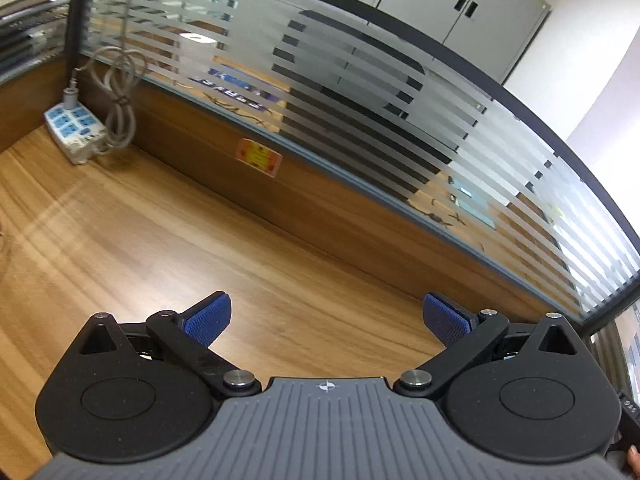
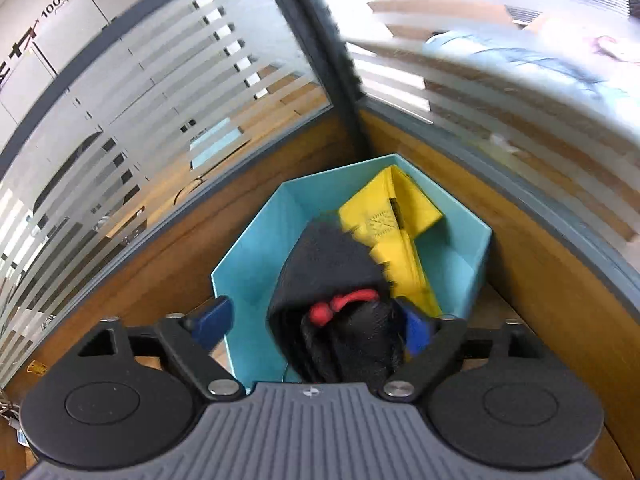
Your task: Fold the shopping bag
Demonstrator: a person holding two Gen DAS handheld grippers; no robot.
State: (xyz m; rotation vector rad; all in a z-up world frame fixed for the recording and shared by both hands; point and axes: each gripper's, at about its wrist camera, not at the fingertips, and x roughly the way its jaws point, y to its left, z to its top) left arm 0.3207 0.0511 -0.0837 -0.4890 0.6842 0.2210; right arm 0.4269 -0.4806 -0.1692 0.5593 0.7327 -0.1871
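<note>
In the right wrist view a folded black shopping bag [image 2: 332, 264] with a red cord and toggle [image 2: 340, 304] lies in a teal open box [image 2: 256, 240], partly over a folded yellow bag [image 2: 396, 232]. My right gripper [image 2: 314, 324] is open just above the box. The black bag sits between its fingers and lies close against the right blue pad [image 2: 416, 328], while the left pad [image 2: 212, 320] stands well apart from it, near the box's wall. My left gripper [image 1: 326, 320] is open over the bare wooden desk [image 1: 120, 220] with nothing between its blue pads.
The teal box stands in the desk's corner, where two striped glass partitions [image 2: 160, 120] meet. A white power strip [image 1: 74, 128] with a coiled grey cable [image 1: 116, 92] lies at the far left of the desk. Grey cabinets [image 1: 460, 4] stand behind the glass.
</note>
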